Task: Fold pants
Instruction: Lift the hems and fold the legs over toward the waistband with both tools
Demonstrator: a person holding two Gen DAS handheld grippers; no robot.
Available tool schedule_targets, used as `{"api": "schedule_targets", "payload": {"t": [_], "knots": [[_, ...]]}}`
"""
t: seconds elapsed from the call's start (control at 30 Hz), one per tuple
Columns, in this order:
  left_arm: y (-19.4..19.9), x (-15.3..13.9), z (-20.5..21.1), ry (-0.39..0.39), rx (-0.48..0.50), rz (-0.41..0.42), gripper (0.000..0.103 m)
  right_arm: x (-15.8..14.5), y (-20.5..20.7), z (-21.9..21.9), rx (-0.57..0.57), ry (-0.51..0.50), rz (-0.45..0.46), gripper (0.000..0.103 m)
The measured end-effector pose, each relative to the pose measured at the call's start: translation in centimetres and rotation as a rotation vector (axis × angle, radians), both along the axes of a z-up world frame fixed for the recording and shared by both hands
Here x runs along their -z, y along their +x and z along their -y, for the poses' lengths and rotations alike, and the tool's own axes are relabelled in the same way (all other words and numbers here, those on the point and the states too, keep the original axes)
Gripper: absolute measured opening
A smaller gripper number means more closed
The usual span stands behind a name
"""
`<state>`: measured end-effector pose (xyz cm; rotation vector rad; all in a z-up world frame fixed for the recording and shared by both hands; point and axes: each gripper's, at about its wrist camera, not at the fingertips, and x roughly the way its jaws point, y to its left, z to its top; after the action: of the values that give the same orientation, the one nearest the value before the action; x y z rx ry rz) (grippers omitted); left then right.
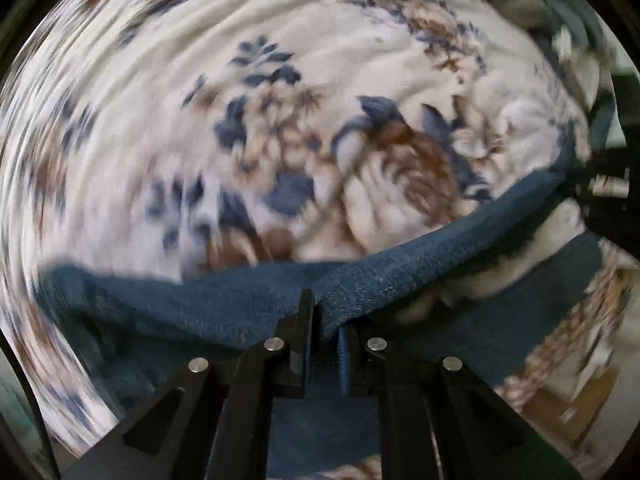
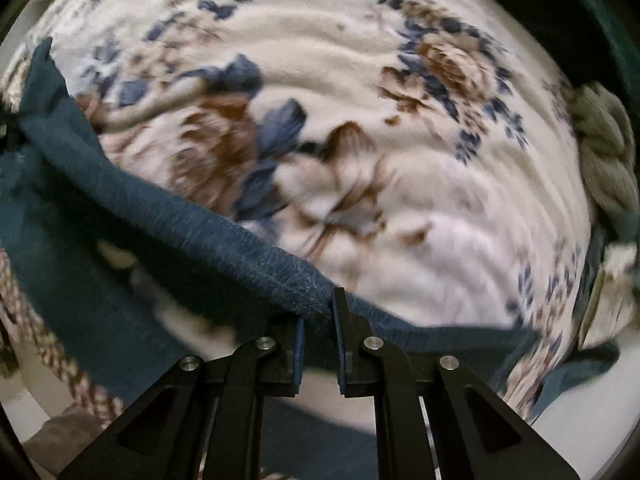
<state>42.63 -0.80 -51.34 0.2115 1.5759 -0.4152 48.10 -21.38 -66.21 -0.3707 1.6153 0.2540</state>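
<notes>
While the floral blanket [image 1: 168, 92] fills both views, the teal pants [image 1: 400, 276] hang above it, their gathered edge stretched taut between the two grippers as the long axis. The left gripper [image 1: 326, 320] and right gripper [image 2: 318, 312] each clamp one end. Only the right wrist view shows a grey-green cloth [image 2: 604, 148] at the blanket's edge.

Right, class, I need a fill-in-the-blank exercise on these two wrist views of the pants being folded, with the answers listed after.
1. The left claw is shut on the edge of the dark ____ pants.
2. The right claw grips the same ____.
3. Between the two claws the edge of the cloth hangs ____.
4. Under the pants lies a ____-patterned blanket.

Missing words: blue; pants; taut; floral
</notes>
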Motion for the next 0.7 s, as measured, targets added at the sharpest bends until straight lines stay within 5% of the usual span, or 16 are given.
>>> {"api": "schedule_targets", "payload": {"t": [0.1, 0.2, 0.37, 0.57, 0.6, 0.63, 0.7], "knots": [[-4.9, -1.1, -1.6, -0.017, -0.074, -0.024, 0.007, -1.9, -4.2, -0.3, 0.028, 0.021, 0.019, 0.013], [-10.7, 1.0, -2.7, -0.012, -0.168, -0.1, 0.007, -2.4, -10.5, -1.3, 0.055, 0.047, -0.02, 0.013], [-18.5, 7.1, -3.6, 0.042, -0.276, -0.205, 0.007, 3.1, -19.0, -1.6, 0.045, 0.038, -0.144, 0.013], [-19.0, 8.1, -2.0, 0.114, -0.314, -0.125, 0.011, 7.5, -22.6, -1.8, 0.036, -0.012, -0.171, 0.02], [-18.9, 7.9, -1.9, 0.116, -0.332, -0.12, 0.015, 7.4, -22.8, -1.8, 0.041, -0.014, -0.161, 0.038], [-18.8, 7.5, -1.7, 0.123, -0.352, -0.115, 0.021, 7.2, -22.8, -1.8, 0.046, -0.011, -0.151, 0.077], [-18.6, 6.7, -1.0, 0.144, -0.362, -0.099, 0.032, 6.5, -22.6, -1.6, 0.069, 0.02, -0.128, 0.1]]}}
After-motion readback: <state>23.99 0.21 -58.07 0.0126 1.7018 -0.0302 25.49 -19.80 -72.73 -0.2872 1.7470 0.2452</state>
